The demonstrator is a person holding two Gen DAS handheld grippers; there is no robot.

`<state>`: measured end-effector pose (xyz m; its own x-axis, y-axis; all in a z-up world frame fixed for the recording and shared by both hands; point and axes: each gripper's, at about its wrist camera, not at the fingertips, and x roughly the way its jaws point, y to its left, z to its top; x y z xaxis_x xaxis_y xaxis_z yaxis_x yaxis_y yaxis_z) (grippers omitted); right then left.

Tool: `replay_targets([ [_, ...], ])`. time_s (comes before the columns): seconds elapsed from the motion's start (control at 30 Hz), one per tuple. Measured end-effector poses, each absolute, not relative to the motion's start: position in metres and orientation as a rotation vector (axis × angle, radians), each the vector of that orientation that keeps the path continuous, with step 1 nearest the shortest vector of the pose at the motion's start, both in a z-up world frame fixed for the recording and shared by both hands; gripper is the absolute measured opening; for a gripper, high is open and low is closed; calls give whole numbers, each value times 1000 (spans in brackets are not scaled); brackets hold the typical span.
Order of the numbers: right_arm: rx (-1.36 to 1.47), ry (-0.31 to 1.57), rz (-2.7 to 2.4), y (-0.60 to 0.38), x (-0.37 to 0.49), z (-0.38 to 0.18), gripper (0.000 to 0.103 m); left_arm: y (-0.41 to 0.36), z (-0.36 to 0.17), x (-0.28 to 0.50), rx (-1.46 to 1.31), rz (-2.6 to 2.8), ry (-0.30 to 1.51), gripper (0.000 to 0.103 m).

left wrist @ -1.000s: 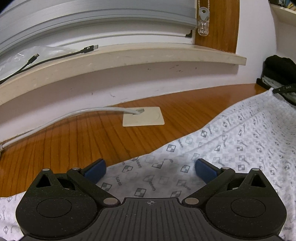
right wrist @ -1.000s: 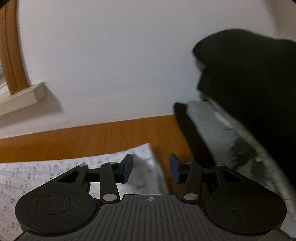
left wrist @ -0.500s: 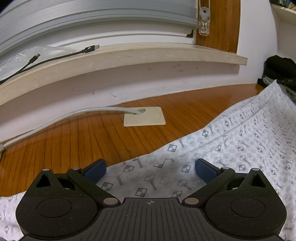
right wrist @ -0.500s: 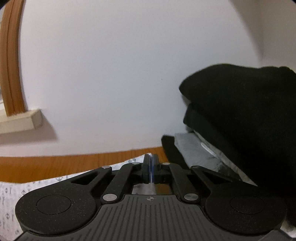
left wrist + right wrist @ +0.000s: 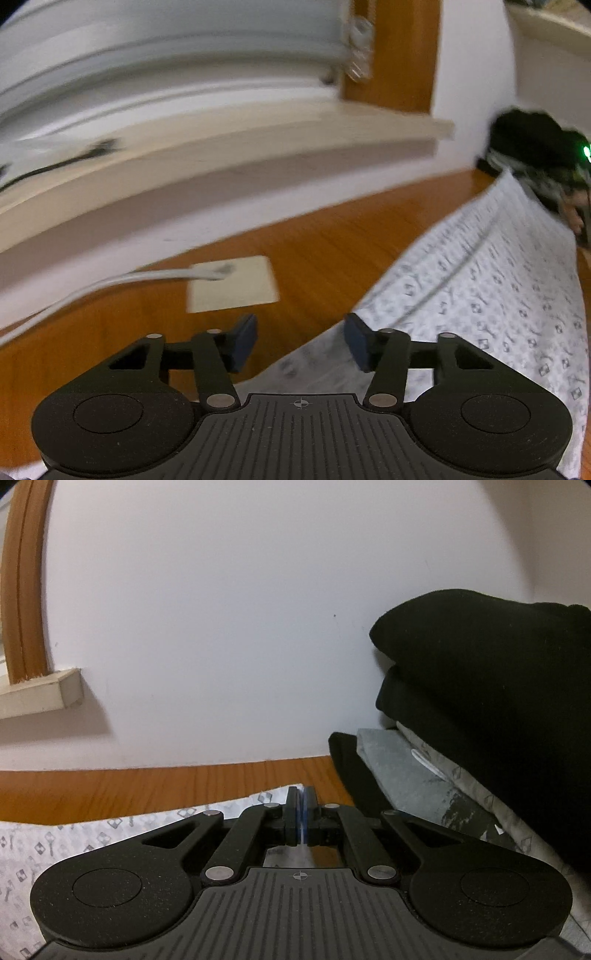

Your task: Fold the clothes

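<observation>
Moved: since a second ago my left gripper [image 5: 300,341] has narrowed its gap and swung, the left view is now motion-blurred; my right gripper [image 5: 302,821] went from apart to clamped, and the cloth edge has risen on the far right.
Left gripper: fingers parted, nothing between them; left pad over bare desk [image 5: 332,240], right pad at the edge of the patterned cloth [image 5: 498,295].
Right gripper: pads pressed together on a corner of the patterned cloth [image 5: 110,830], thin white edge visible between them.
Cloth: white with small grey checker marks, spread on the wooden desk, running from near centre to far right in the left view; far right corner lifted off the desk.
Black pile: dark folded garments [image 5: 498,701] stacked on grey printed fabric, far right, against the white wall, just beside my right gripper.
Desk extras: beige plate [image 5: 232,284] with grey cable [image 5: 129,280] running into it, far left of the cloth, apart from it.
Background: window sill [image 5: 221,147] with a black cable, blurred.
</observation>
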<state>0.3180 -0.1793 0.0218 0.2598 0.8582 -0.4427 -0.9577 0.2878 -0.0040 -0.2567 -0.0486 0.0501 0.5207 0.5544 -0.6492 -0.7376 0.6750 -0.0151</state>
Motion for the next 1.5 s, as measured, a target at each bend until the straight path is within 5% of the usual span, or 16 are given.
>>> replay_targets([
  [0.1, -313, 386, 1252, -180, 317, 20, 2, -48, 46, -244, -273, 753, 695, 51],
  [0.2, -331, 371, 1253, -180, 315, 19, 2, -52, 48, -242, -250, 738, 697, 7],
  [0.23, -335, 367, 1253, -180, 315, 20, 2, -55, 49, -243, -236, 739, 694, 0],
  [0.6, -338, 347, 1251, -181, 315, 22, 2, -61, 61, -249, -208, 726, 648, 0],
  [0.67, -348, 346, 1253, -180, 314, 22, 2, -62, 63, -250, -205, 723, 639, 12],
  [0.73, -366, 345, 1253, -179, 313, 21, 2, -64, 61, -248, -197, 719, 646, 48],
  [0.8, -384, 345, 1252, -177, 311, 21, 2, -66, 56, -243, -184, 714, 665, 55],
  [0.97, -406, 341, 1255, -177, 309, 19, 2, -68, 46, -238, -171, 713, 699, 44],
  [1.1, -394, 349, 1259, -177, 312, 19, 2, -70, 52, -247, -194, 731, 631, 1],
  [1.33, -359, 330, 1256, -182, 312, 23, 2, -76, 75, -267, -225, 807, 434, 0],
  [1.5, -301, 297, 1239, -185, 314, 30, 2, -64, 58, -245, -178, 877, 533, 0],
])
